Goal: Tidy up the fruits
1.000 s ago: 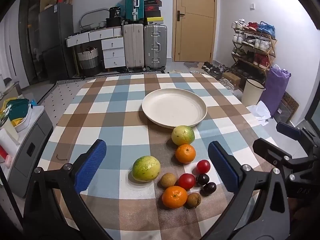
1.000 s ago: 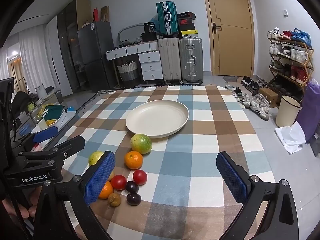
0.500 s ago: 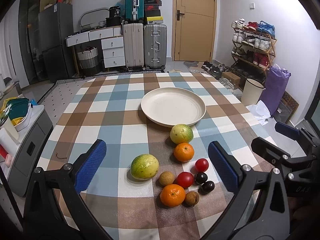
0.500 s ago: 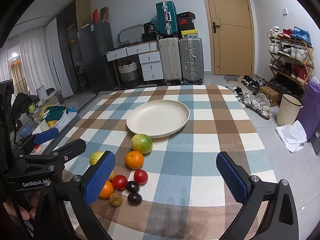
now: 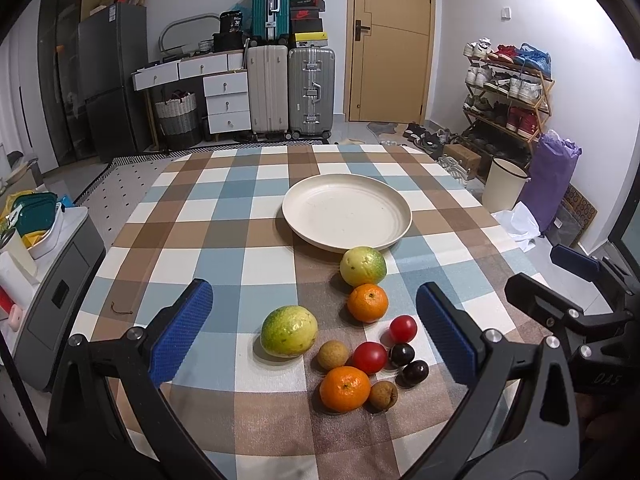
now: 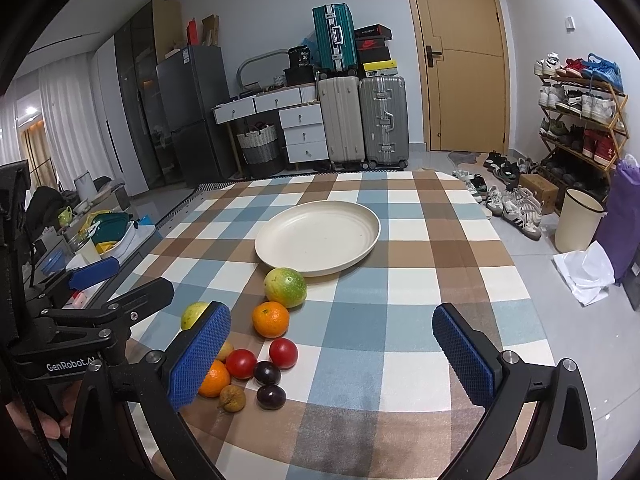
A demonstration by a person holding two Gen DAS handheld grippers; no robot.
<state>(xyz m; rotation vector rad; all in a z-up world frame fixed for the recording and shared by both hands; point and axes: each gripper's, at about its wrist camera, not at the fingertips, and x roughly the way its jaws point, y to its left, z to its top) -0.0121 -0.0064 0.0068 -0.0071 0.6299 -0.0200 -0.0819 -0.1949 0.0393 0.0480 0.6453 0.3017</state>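
Left wrist view shows the checked table (image 5: 200, 240) with a cream plate (image 5: 346, 216) at its far middle, holding nothing. Both the left gripper (image 5: 314, 330) and right gripper (image 6: 332, 354) hang over the near edge, jaws wide apart, gripping nothing. Near the plate lie two green-yellow fruits (image 5: 289, 331), two oranges (image 5: 367, 303), tomatoes (image 5: 369, 357), dark plums (image 5: 415, 373) and brown longans (image 5: 333, 355).

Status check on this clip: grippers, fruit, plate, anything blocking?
Left gripper open, empty; right gripper open, empty. Fruits all on the tablecloth, none on the plate. Nothing blocking the plate.
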